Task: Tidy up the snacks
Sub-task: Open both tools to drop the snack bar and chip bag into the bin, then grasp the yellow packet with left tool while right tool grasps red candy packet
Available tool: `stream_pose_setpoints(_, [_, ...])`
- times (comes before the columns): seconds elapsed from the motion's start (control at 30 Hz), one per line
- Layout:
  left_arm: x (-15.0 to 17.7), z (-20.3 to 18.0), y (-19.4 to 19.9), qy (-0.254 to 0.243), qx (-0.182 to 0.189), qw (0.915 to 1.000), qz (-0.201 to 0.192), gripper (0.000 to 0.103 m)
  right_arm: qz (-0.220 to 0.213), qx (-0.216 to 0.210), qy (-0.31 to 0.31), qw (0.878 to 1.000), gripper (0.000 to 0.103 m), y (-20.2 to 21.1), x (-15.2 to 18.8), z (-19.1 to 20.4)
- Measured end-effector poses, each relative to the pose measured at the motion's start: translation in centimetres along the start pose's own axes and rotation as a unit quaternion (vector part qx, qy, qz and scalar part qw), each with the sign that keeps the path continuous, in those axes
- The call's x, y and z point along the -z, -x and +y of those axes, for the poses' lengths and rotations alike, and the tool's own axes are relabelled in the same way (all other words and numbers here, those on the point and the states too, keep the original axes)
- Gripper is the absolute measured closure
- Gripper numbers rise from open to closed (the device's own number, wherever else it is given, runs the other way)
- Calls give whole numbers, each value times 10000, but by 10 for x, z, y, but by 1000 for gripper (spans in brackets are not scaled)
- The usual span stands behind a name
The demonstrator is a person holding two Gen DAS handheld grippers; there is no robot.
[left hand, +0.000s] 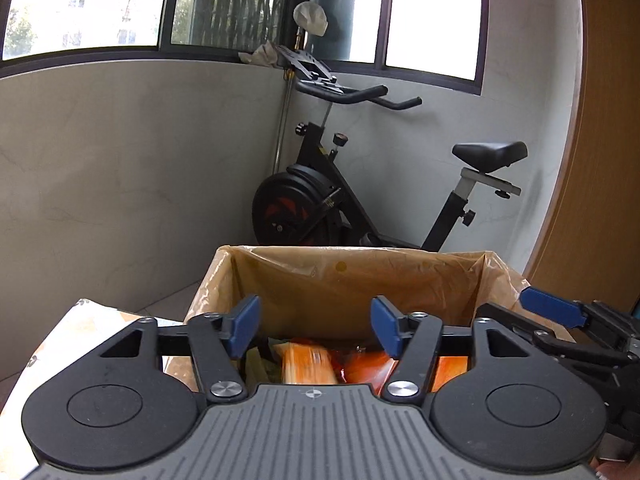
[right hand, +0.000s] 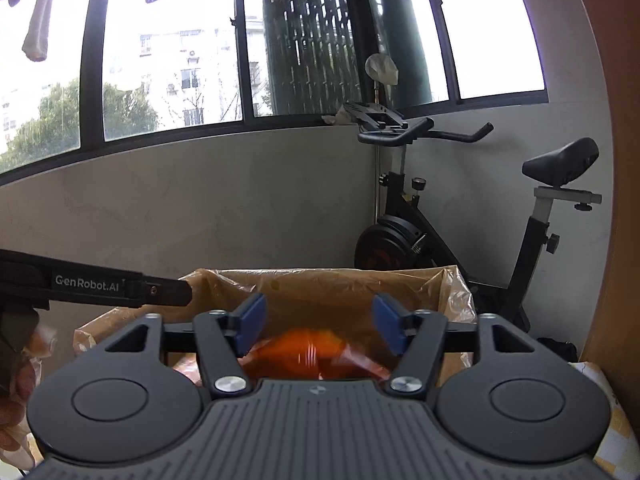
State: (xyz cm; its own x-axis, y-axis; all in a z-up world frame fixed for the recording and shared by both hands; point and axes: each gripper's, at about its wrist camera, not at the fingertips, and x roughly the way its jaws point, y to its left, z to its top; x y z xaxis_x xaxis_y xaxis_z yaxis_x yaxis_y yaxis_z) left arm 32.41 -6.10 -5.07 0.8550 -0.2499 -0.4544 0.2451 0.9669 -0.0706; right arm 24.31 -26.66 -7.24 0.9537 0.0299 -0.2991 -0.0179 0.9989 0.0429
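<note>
Both blue-padded black grippers, left and right, gaped empty; blurred orange snack packets lay lower centre, inside the plastic-lined cardboard box

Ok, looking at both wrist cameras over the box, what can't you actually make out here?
- Orange snack packets in the plastic-lined cardboard box: right wrist view blurs them; no labels readable.
- Box bottom and the packet count: both views, hidden by the gripper bodies.
- Right gripper: in the left wrist view, cut off by the edge.
- Left gripper: in the right wrist view, only a black side bar shows.
- Patterned surface beside the box: mostly covered.
</note>
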Motion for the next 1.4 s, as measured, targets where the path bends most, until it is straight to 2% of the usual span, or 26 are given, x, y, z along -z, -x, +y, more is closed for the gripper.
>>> stream_pose_setpoints(0.37, [6, -4, 25, -79, -1, 10000, -32, 35, -128, -47, -127, 9998, 38, 43, 3, 0])
stream_pose_setpoints(0.63, [33, 0, 62, -62, 136, 9997, -207, 35, -160, -174, -78, 9997, 38, 76, 17, 1])
stream_pose_setpoints(0.83, [65, 5, 79, 76, 28, 9997, -246, 35, -122, -238, 66, 9996, 38, 96, 39, -2])
stream_pose_setpoints(1.1, [110, 3, 72, 496, 2, 9987, 66, 35, 54, -239, 223, 9995, 38, 109, 72, -11])
stream_pose_setpoints(1.4, [143, 1, 50, 479, -170, 9967, 630, 35, 482, -186, -58, 9986, 38, 108, 114, -30])
